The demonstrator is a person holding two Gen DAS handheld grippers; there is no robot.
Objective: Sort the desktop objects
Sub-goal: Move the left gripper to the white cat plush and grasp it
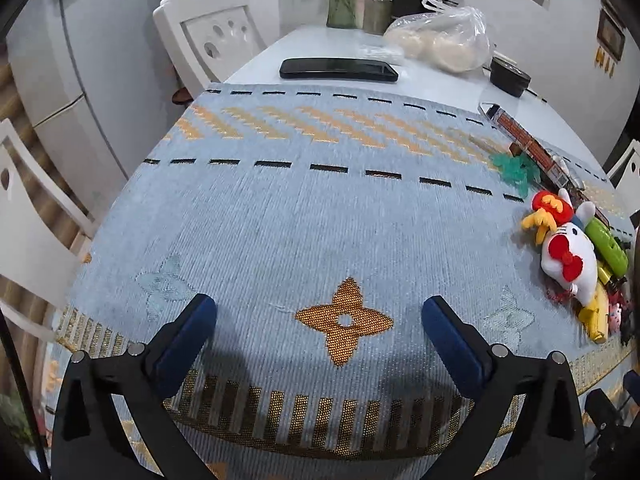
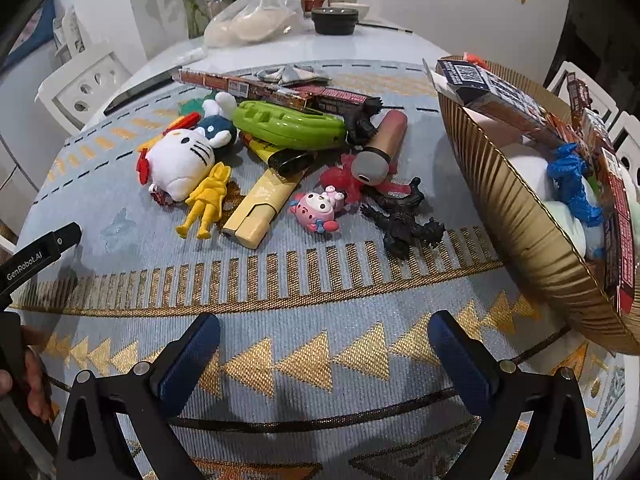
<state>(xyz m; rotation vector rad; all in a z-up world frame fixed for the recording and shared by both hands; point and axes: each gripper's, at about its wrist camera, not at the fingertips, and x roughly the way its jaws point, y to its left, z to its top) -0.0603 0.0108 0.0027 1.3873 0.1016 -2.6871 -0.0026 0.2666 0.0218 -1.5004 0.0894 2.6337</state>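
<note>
Both grippers hang above the patterned cloth [image 1: 280, 220] that covers the desk [image 1: 320, 46], each with its jaws spread wide and nothing between them. The left gripper [image 1: 319, 316] hovers over an orange four-petal motif on bare cloth, well apart from the toys.

The right gripper [image 2: 323, 334] faces the heap of toys. A white cat plush [image 2: 180, 164] lies on its side with its face up. Just beside it a yellow figure [image 2: 208, 200] lies flat, long axis slanting, feet toward the camera. A cream case [image 2: 260, 208] lies on the same slant. Behind them a green case [image 2: 288, 124] lies almost crosswise, and a long printed box [image 2: 240, 86] runs crosswise behind that. A pink toy [image 2: 318, 210] and a black figure [image 2: 404, 220] lie nearer. At the right a gold ribbed basket [image 2: 516, 216] holds boxes and a blue figure [image 2: 572, 184].
</note>
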